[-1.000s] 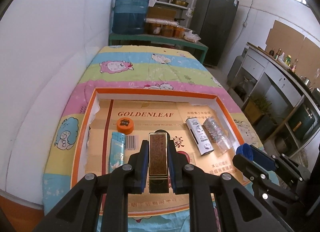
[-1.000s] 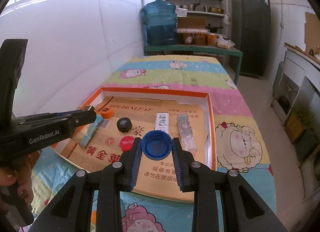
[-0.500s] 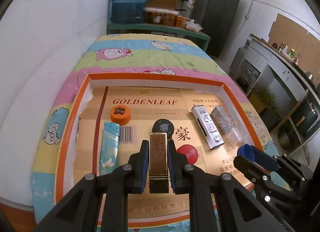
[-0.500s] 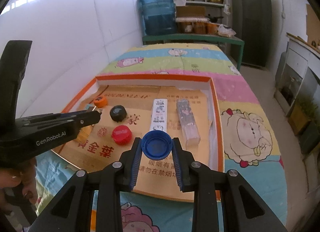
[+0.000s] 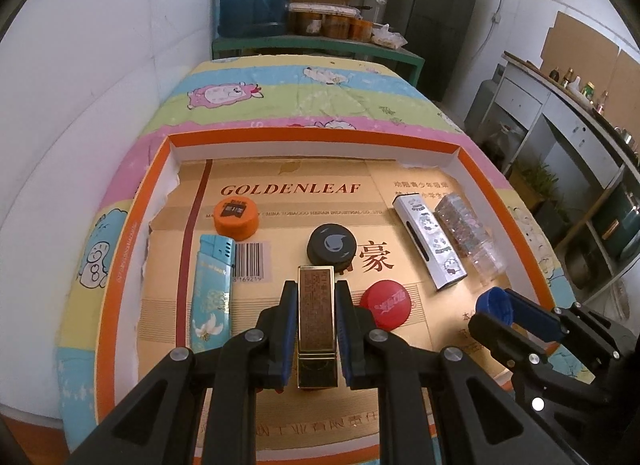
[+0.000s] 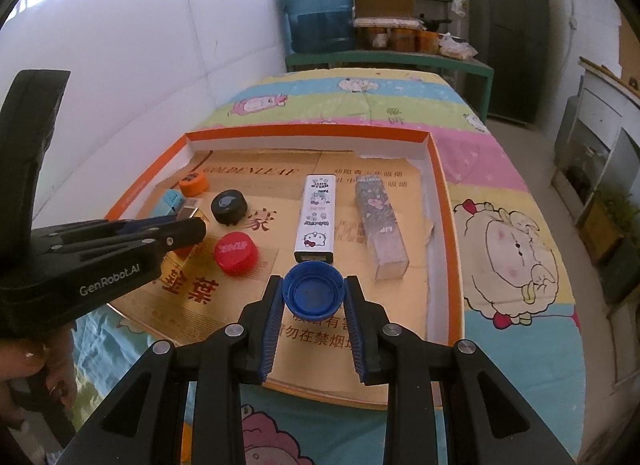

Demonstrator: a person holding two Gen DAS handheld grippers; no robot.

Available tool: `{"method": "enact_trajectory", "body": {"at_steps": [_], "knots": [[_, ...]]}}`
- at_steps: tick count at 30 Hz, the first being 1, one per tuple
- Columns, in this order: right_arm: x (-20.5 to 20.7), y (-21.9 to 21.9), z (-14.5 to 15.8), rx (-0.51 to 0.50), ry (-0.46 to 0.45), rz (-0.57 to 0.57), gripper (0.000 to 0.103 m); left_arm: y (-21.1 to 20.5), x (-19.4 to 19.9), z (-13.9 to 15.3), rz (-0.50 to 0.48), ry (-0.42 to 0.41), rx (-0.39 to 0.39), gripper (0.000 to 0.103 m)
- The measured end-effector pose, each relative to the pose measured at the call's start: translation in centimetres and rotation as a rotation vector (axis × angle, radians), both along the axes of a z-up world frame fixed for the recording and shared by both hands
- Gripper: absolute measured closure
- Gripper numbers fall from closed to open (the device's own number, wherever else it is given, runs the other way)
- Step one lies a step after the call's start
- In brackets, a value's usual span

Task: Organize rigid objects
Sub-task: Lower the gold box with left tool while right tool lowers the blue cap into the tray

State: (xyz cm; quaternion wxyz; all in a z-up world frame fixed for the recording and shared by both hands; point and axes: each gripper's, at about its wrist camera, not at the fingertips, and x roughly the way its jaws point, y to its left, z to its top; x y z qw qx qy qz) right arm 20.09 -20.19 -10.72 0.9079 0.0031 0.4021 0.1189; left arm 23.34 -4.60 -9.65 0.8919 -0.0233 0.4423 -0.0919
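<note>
- Left gripper (image 5: 316,307) clamps gold lighter (image 5: 316,317), above tray's (image 5: 120,249) near edge.
- Right gripper (image 6: 313,291) pinches blue cap (image 6: 313,289), open side up, toward tray's near right corner.

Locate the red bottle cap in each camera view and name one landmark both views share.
Left wrist view: the red bottle cap lies on the cardboard just right of centre, beside the left gripper and its gold lighter.
Right wrist view: the red bottle cap sits left of centre, below the black cap.
Shared landmark: the white cartoon lighter.
</note>
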Motion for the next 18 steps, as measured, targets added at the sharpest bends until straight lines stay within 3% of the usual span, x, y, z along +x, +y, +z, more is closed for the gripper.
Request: {"method": "enact_trajectory", "body": {"at_steps": [18], "knots": [[1.1, 0.1, -1.2, -0.015, 0.037, 0.000, 0.073, 0.0, 0.5, -0.7, 0.006, -0.001, 0.006, 0.085]]}}
